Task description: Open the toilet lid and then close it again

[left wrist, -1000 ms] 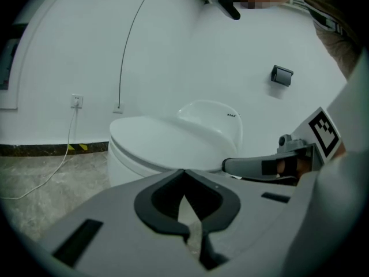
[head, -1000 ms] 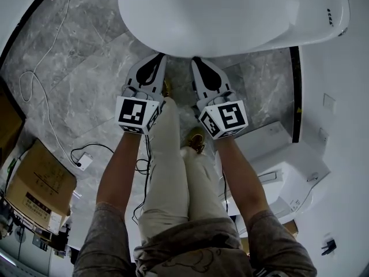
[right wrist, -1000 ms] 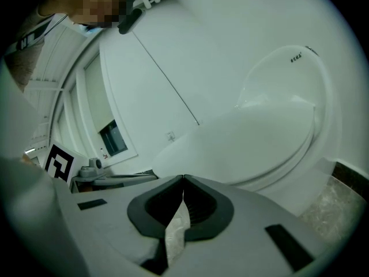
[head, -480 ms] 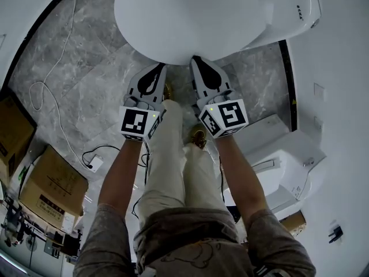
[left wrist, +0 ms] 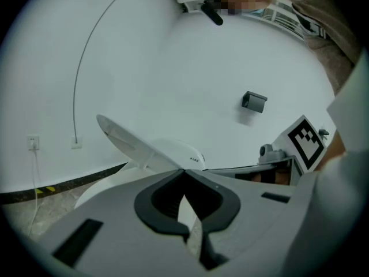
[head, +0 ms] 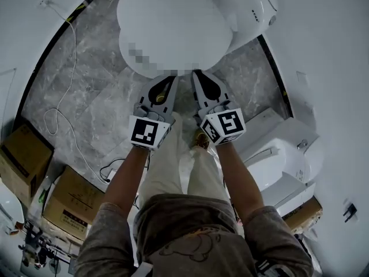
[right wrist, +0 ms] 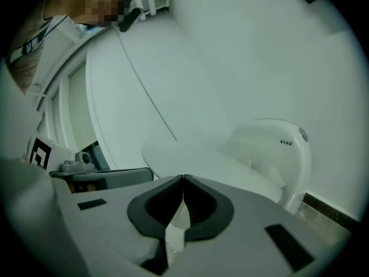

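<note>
The white toilet lid (head: 173,27) fills the top of the head view, with the toilet's rear housing (head: 248,4) behind it. My left gripper (head: 172,77) and right gripper (head: 195,73) stand side by side, both shut, their tips at the lid's front edge. In the left gripper view the lid (left wrist: 130,142) slopes up at its front, above the bowl (left wrist: 101,190), and the shut left gripper (left wrist: 183,171) points at it. The right gripper view shows the lid (right wrist: 202,163) as a flat plate just beyond the shut right gripper (right wrist: 183,176). Nothing sits between either pair of jaws.
The marble floor (head: 92,85) carries a white cable (head: 60,105). Cardboard boxes (head: 69,203) stand at the lower left. Another white fixture (head: 282,154) is on the right by the wall. The person's legs (head: 173,166) are below the grippers. A wall socket (left wrist: 33,141) shows at left.
The head view has shifted, so the toilet looks smaller and farther up. Both grippers rose with their tips kept at the lid's front edge. Both stay shut.
</note>
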`<state>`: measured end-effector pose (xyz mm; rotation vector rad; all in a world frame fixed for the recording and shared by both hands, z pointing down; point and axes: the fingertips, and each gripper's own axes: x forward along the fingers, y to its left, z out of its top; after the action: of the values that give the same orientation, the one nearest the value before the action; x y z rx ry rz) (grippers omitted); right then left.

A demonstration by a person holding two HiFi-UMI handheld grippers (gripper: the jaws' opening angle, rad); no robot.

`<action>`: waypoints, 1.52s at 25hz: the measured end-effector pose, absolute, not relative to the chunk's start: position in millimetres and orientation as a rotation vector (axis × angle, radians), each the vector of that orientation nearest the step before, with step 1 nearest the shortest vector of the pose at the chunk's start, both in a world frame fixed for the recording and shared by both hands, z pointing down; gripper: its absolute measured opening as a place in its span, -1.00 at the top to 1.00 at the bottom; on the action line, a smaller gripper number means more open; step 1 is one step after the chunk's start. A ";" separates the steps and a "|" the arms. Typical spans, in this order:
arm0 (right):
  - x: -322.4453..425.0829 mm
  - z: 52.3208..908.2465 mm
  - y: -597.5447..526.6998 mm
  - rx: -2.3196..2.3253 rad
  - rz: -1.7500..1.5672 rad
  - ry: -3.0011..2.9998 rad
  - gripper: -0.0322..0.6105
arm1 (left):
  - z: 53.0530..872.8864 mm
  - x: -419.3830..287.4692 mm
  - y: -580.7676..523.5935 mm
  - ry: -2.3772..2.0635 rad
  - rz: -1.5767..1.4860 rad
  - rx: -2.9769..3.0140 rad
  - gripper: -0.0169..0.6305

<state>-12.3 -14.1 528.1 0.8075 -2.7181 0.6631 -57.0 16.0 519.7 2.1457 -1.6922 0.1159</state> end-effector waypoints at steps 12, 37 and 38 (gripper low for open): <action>40.9 462.6 -89.8 1.128 0.698 -2.736 0.82 | 443.8 0.1 -75.3 -1.452 0.074 2.399 0.92; 142.3 452.2 -236.8 1.364 0.838 -2.631 0.82 | 408.4 101.1 -237.6 -1.260 0.140 2.523 0.92; 143.3 452.0 -239.1 1.360 0.842 -2.630 0.82 | 408.7 102.7 -240.4 -1.259 0.147 2.521 0.92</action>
<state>143.3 -239.1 452.0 1.3596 -2.6296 0.8418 102.7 -240.4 408.7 2.5205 -1.2593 0.1467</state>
